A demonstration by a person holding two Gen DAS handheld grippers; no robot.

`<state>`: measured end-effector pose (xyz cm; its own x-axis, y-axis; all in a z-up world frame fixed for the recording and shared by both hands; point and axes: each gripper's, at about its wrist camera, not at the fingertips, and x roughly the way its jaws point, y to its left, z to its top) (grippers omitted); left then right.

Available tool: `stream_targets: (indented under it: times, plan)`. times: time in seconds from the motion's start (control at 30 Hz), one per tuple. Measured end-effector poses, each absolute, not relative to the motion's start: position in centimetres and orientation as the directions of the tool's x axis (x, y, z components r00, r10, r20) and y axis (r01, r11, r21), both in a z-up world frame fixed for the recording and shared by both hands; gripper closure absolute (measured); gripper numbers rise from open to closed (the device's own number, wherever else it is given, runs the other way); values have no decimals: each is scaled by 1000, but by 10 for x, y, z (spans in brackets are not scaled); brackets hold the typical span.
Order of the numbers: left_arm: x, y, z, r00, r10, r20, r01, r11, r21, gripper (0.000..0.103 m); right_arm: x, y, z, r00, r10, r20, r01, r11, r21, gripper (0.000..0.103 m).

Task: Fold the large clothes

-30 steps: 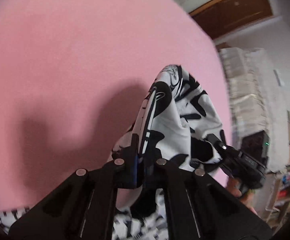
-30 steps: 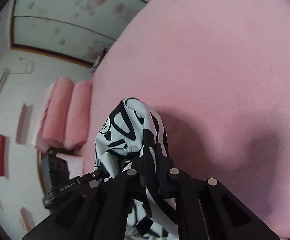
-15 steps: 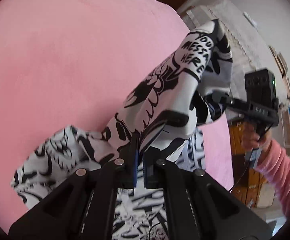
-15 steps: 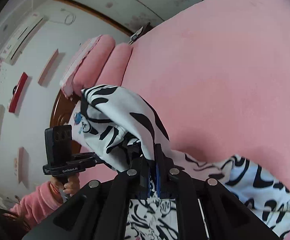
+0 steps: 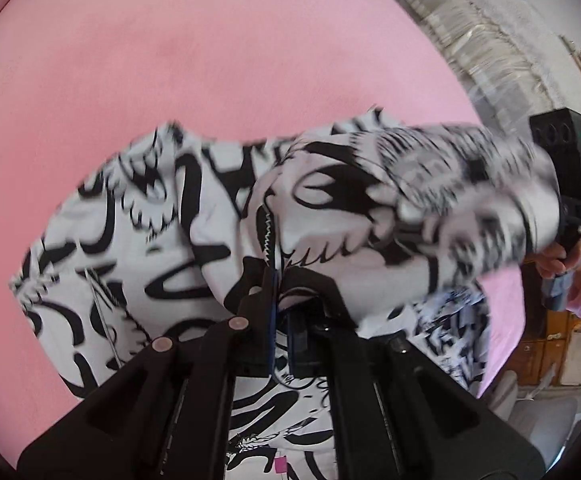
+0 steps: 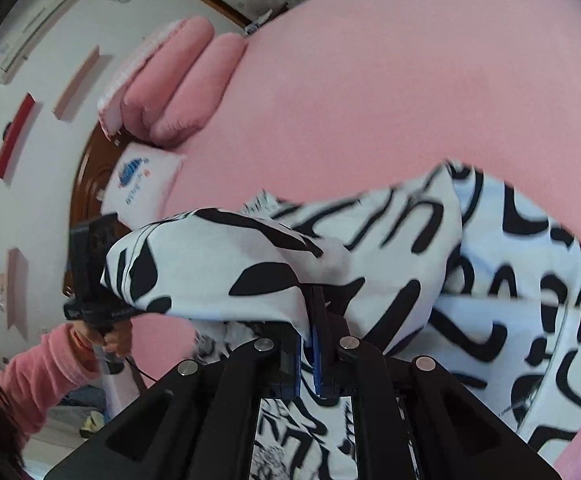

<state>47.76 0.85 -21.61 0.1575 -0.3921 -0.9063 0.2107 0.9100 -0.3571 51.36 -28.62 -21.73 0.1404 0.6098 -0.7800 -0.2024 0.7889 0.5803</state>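
Note:
A large white garment with black graffiti print (image 5: 178,216) lies partly spread on the pink bed (image 5: 170,60). My left gripper (image 5: 279,280) is shut on a fold of the garment and holds it above the bed. My right gripper (image 6: 310,312) is shut on another fold of the garment (image 6: 490,280), with a raised band of cloth stretched between the two grippers. In the left wrist view the right gripper's body (image 5: 570,184) shows at the right behind blurred cloth. In the right wrist view the left gripper's body (image 6: 90,276) shows at the left.
Two pink rolled pillows (image 6: 178,92) and a white printed pillow (image 6: 142,184) lie at the head of the bed by a wooden headboard (image 6: 84,184). A lace-covered piece of furniture (image 5: 490,48) stands beyond the bed's far side. My pink-sleeved arms (image 6: 46,368) hold the grippers.
Both grippers have dropped and drawn back with the garment. More of the cloth now lies spread on the bed, and the raised band between the grippers hangs lower and flatter.

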Motion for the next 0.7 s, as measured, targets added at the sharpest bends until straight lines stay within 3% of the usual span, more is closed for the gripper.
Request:
stream_targets:
  times: [0.33,0.37,0.5,0.53,0.57,0.6,0.67,0.7]
  plan:
    - [432,-1,-271,160,-349,-923,157,932,-326,101,460,-296,-272,130,471,-872,-50,882,469,95]
    - [430,0,-270,158,-338,-928,144,938,-317,100,455,-298,-272,132,466,-875,-17,883,468,90]
    - [419,6,-257,160,-305,-939,90,952,-294,97,441,-310,-264,143,460,-876,49,881,471,54]
    - [415,8,-245,162,-304,-939,77,952,-295,94,441,-305,-256,144,456,-878,54,883,467,45]
    - [410,9,-238,158,-298,-941,70,954,-290,88,439,-306,-251,142,453,-880,57,884,464,29]
    - [409,8,-227,155,-293,-944,65,956,-286,80,432,-309,-243,140,455,-880,55,883,465,22]
    - [400,12,-213,164,-291,-942,35,957,-289,45,429,-313,-232,144,476,-868,55,872,487,20]
    - [396,15,-204,183,-301,-936,13,953,-304,41,426,-316,-225,142,496,-857,68,859,508,19]
